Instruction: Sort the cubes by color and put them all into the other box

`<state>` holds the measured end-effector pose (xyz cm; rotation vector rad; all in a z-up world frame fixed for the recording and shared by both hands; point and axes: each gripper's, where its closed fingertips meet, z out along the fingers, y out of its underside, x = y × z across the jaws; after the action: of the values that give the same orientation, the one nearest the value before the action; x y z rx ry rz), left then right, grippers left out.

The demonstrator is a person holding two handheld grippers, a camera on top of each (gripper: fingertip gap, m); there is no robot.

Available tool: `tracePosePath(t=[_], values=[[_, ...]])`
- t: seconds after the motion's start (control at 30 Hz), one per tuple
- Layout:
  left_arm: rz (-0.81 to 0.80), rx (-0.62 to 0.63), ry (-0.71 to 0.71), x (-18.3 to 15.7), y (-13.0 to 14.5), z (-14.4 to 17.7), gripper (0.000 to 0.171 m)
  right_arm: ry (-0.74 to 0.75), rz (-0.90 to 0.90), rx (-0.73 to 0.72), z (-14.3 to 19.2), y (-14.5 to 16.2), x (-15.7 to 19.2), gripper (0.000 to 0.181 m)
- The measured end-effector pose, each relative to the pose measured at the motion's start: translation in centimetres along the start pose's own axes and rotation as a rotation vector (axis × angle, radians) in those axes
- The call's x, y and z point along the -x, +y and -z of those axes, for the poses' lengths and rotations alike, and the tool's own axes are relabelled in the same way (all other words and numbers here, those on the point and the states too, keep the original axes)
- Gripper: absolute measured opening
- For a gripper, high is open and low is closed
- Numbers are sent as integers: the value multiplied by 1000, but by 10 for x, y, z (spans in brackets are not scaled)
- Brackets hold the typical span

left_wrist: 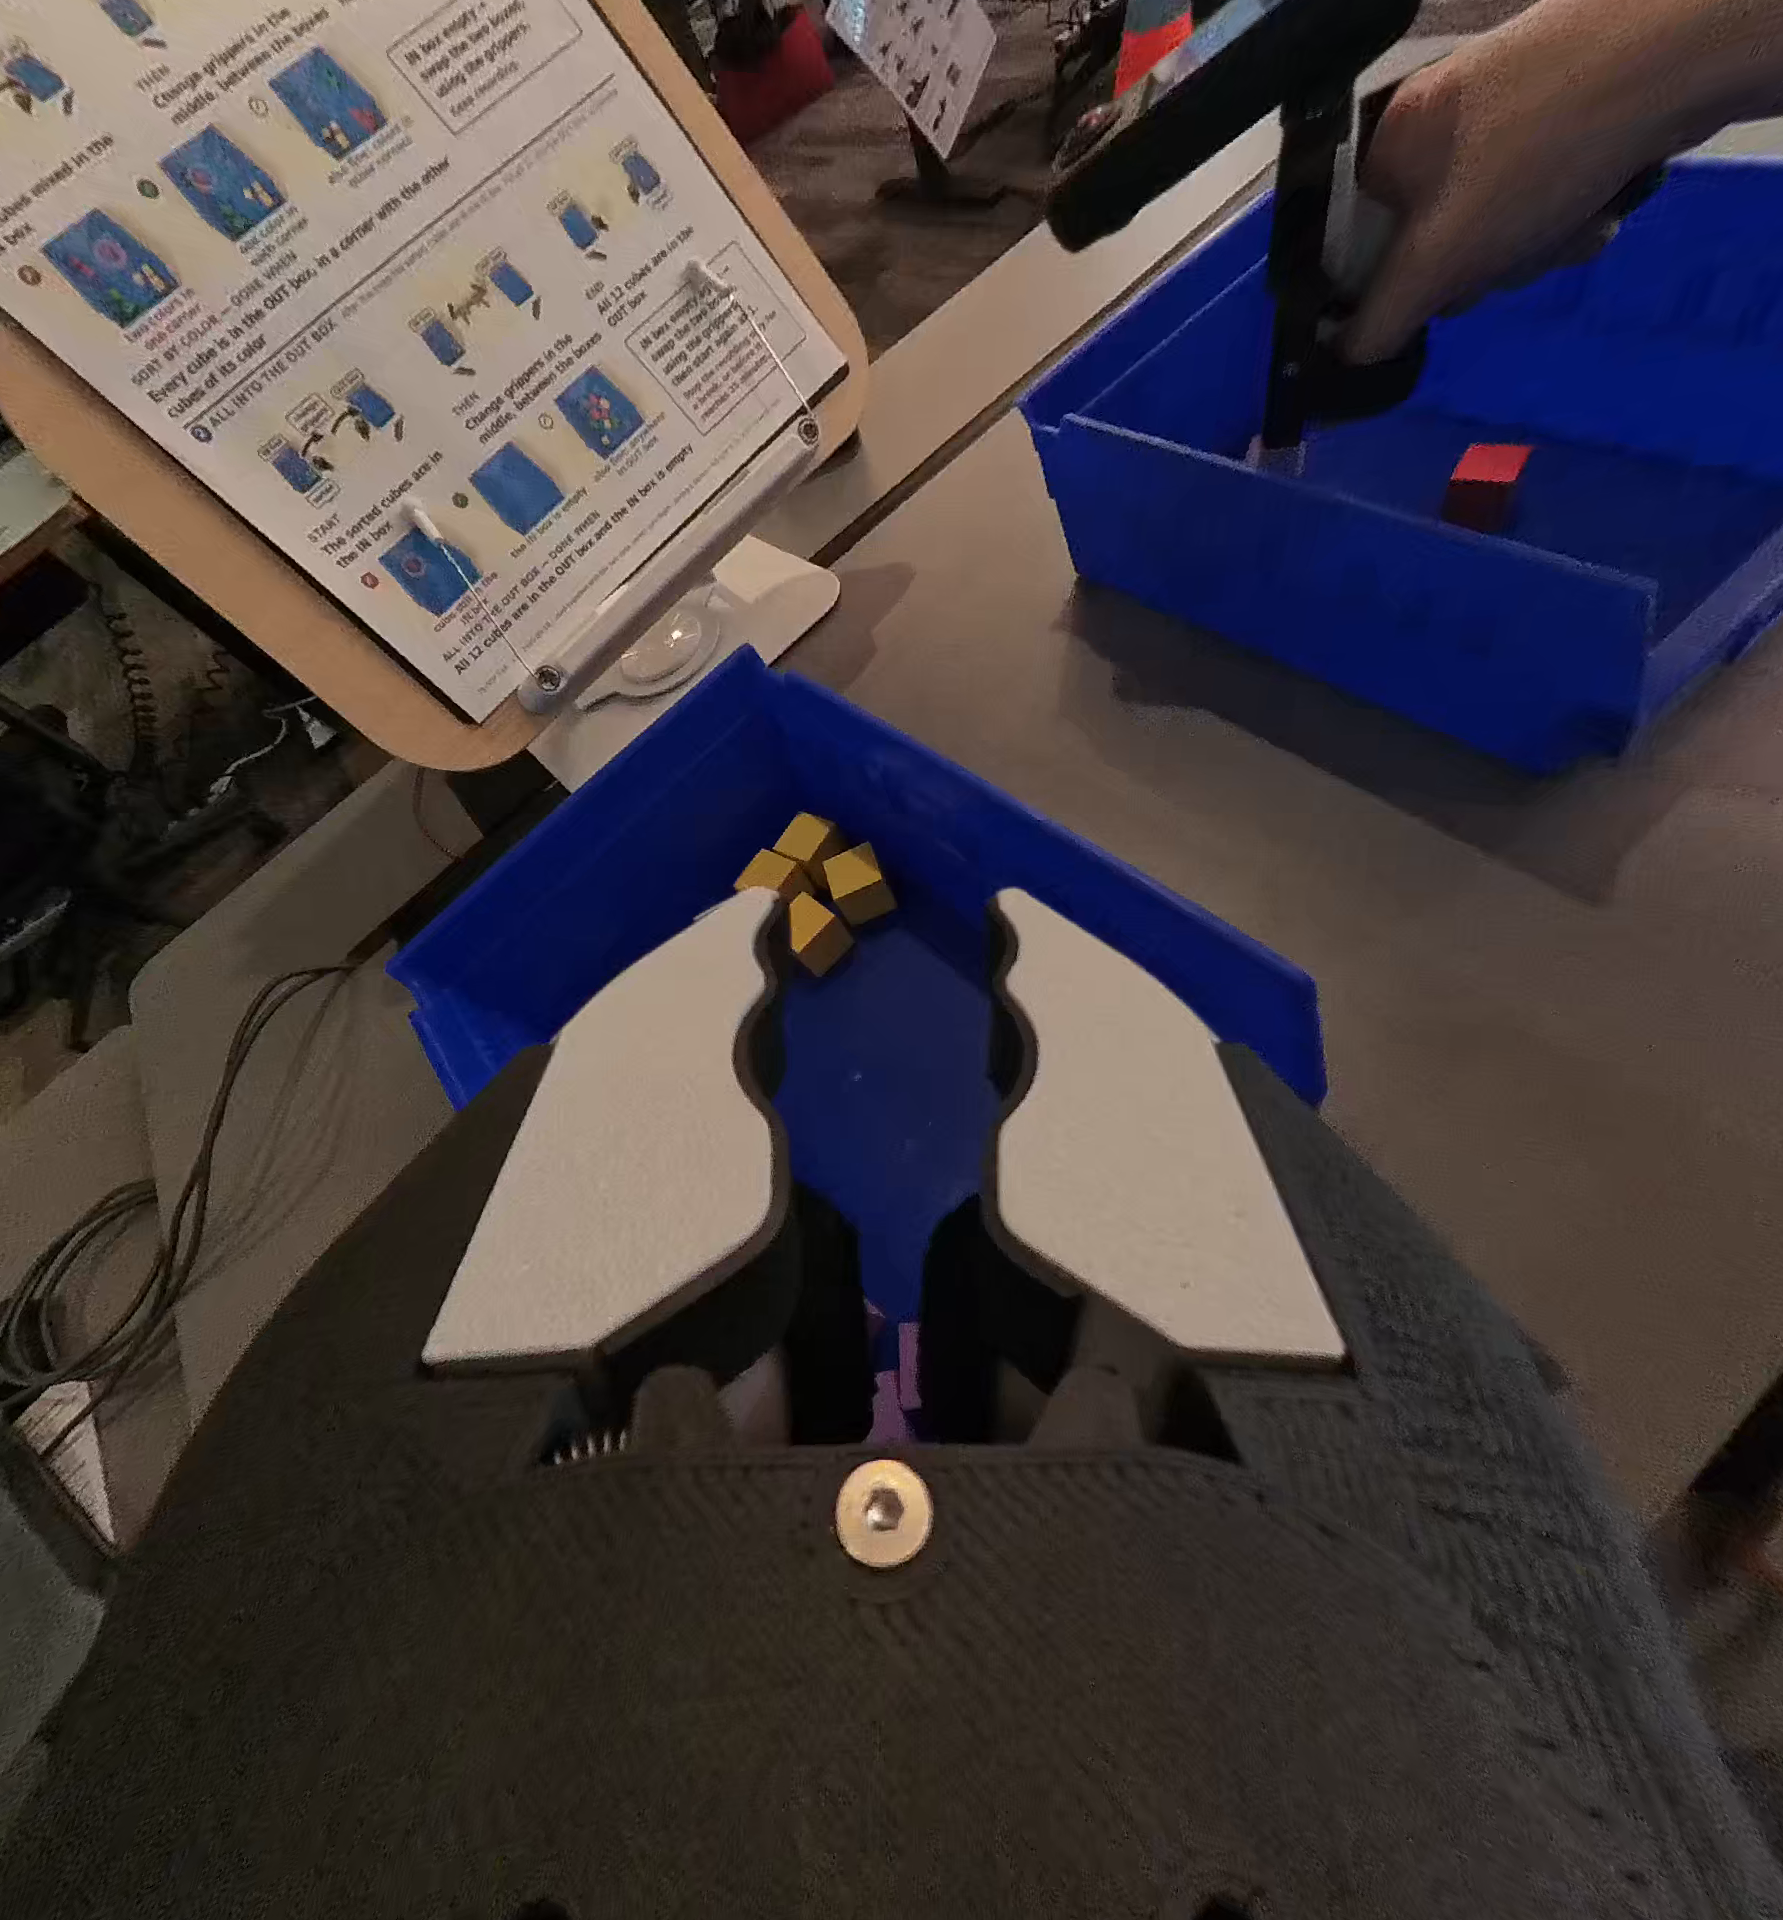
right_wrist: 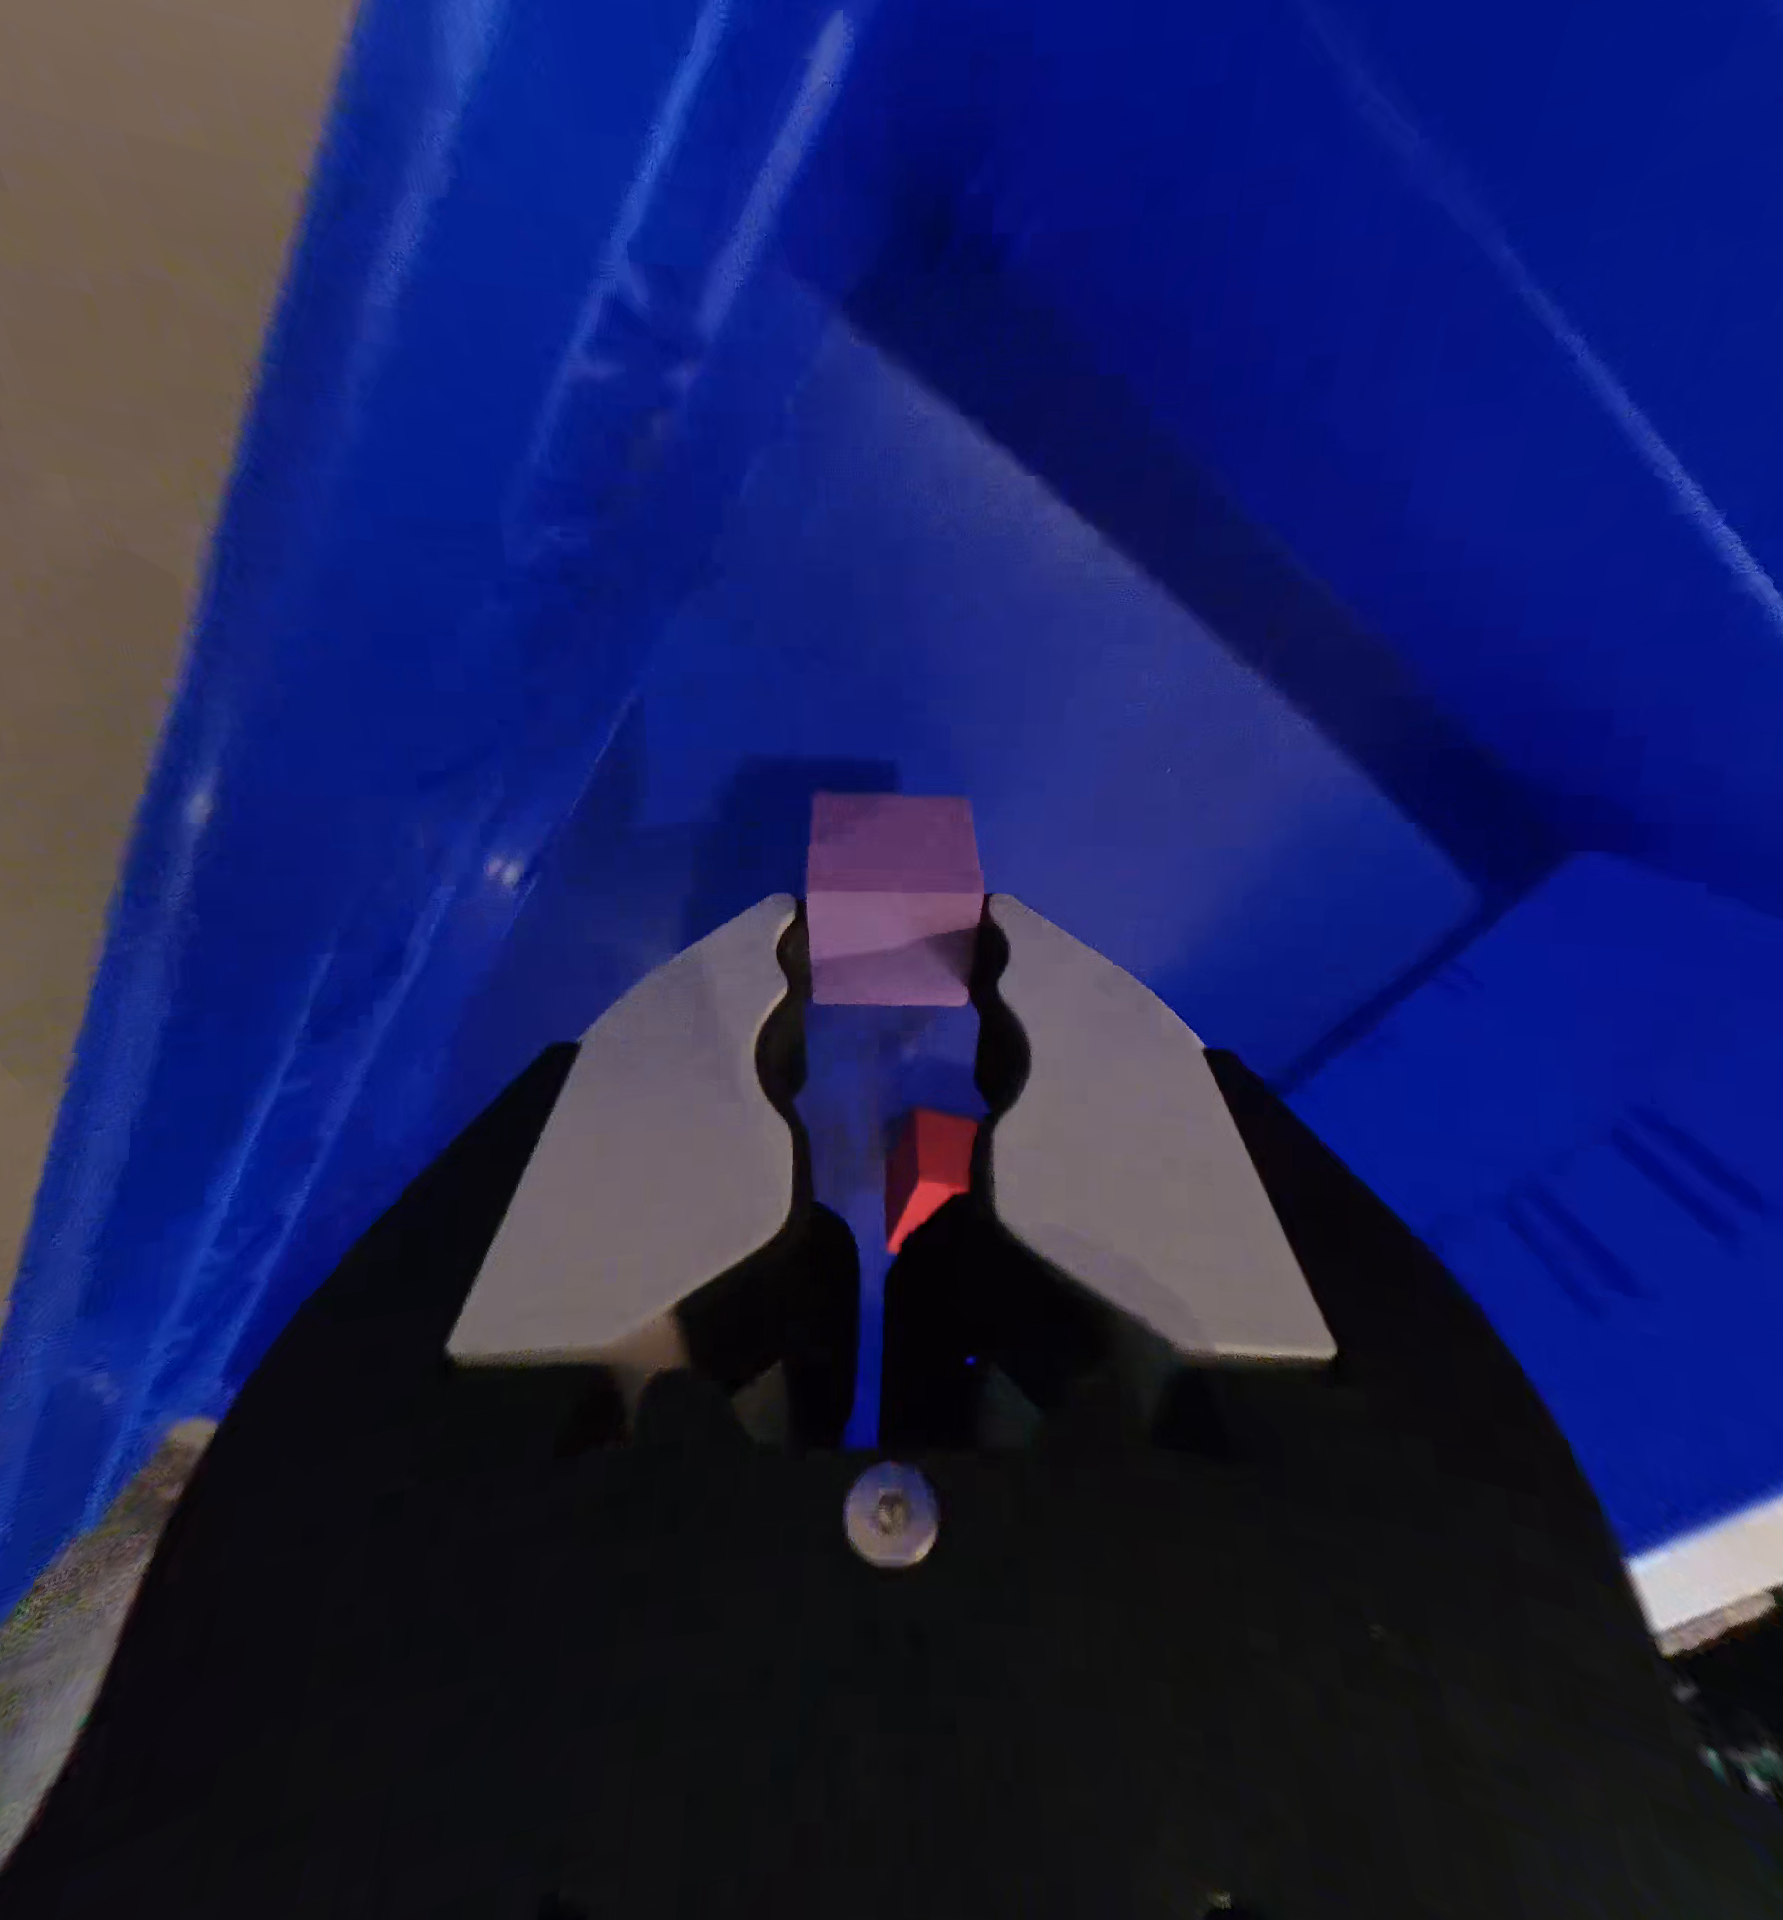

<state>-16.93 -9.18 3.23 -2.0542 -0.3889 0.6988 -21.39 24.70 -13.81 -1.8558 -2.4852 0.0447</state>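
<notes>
My left gripper (left_wrist: 885, 914) is open and empty, hovering over a small blue box (left_wrist: 575, 831). Several yellow cubes (left_wrist: 819, 883) sit clustered in that box's far corner, just past my fingertips. Something purple (left_wrist: 897, 1382) shows low between my fingers, mostly hidden. My right gripper (right_wrist: 892, 914) is down inside a larger blue bin (right_wrist: 451, 623), its two fingertips pressed on the sides of a purple cube (right_wrist: 887, 862) near the bin's corner. A red cube (right_wrist: 934, 1164) lies on the bin floor behind it. The left wrist view shows the right gripper (left_wrist: 1287, 436), the bin (left_wrist: 1334, 561) and the red cube (left_wrist: 1486, 480).
A printed instruction board (left_wrist: 347, 312) on a white stand stands behind the small box at the left. A person's hand (left_wrist: 1510, 177) holds the right gripper. Cables (left_wrist: 139, 1195) hang off the grey table's left edge (left_wrist: 1282, 883). The bin has an inner divider wall (left_wrist: 1697, 488).
</notes>
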Motion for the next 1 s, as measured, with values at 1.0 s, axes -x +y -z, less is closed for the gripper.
tracePosePath(t=[1.0], values=[[-900,878,516,87,160,-146,43,263,182,-455,84,87,56,58]])
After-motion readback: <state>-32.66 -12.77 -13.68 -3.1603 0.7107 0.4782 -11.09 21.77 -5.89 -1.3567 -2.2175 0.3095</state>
